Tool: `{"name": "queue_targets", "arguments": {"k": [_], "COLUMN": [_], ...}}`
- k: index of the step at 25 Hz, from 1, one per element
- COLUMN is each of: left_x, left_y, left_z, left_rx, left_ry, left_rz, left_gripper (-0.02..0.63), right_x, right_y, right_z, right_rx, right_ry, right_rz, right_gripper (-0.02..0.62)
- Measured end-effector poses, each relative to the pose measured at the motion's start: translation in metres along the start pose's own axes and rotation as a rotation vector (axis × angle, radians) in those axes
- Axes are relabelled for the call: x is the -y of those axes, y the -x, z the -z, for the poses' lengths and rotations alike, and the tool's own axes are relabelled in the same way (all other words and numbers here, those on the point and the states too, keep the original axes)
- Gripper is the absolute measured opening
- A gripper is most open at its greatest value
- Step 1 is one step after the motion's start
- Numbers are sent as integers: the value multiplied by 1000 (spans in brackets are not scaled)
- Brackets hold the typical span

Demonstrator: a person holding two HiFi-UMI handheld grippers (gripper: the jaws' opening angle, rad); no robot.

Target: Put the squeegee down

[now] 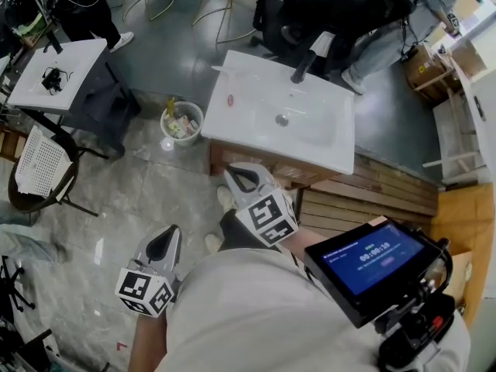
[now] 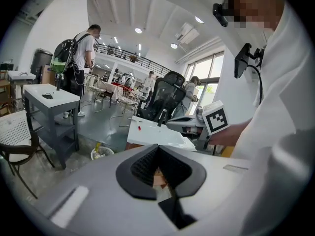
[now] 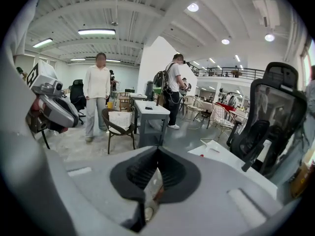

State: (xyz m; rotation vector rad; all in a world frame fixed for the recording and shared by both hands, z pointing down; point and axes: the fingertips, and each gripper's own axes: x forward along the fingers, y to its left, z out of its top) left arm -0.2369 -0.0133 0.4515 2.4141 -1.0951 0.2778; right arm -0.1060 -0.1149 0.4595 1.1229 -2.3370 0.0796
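Both grippers hang in front of my body, apart from the white sink (image 1: 232, 130) on its wooden cabinet. My left gripper (image 1: 165, 242) is low at the left, with its jaws together and nothing between them. Nearer the sink's front edge, my right gripper (image 1: 246, 178) is also shut and empty. A thin white item (image 1: 220, 70) lies on the sink's far left corner; I cannot tell if it is the squeegee. A black faucet (image 1: 304, 67) stands at the sink's back. The left gripper view shows the sink (image 2: 152, 136) ahead, and the right gripper view has it (image 3: 231, 163) at lower right.
A white bin (image 1: 180, 122) with rubbish stands left of the sink. Farther left are a grey table (image 1: 58, 72) and a chair (image 1: 43, 165). Wooden pallets (image 1: 364, 200) lie right of the cabinet. A black office chair (image 1: 325, 6) and people are behind the sink.
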Motion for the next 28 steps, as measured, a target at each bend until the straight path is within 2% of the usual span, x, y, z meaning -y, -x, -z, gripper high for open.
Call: {"name": "queue_targets", "arguments": {"k": [5, 28], "left_x": [3, 18], "left_y": [-6, -12], "left_z": [3, 7], "left_rx": [-4, -27], "left_ry": [-12, -15], "left_rz": [10, 32], "left_gripper": [8, 8], "right_x": [-1, -8], "right_y": [8, 36], "right_z": [-6, -10], "right_rx": [9, 34], "right_ry": [53, 116], "right_rz": [10, 13], "right_gripper": [2, 2]}}
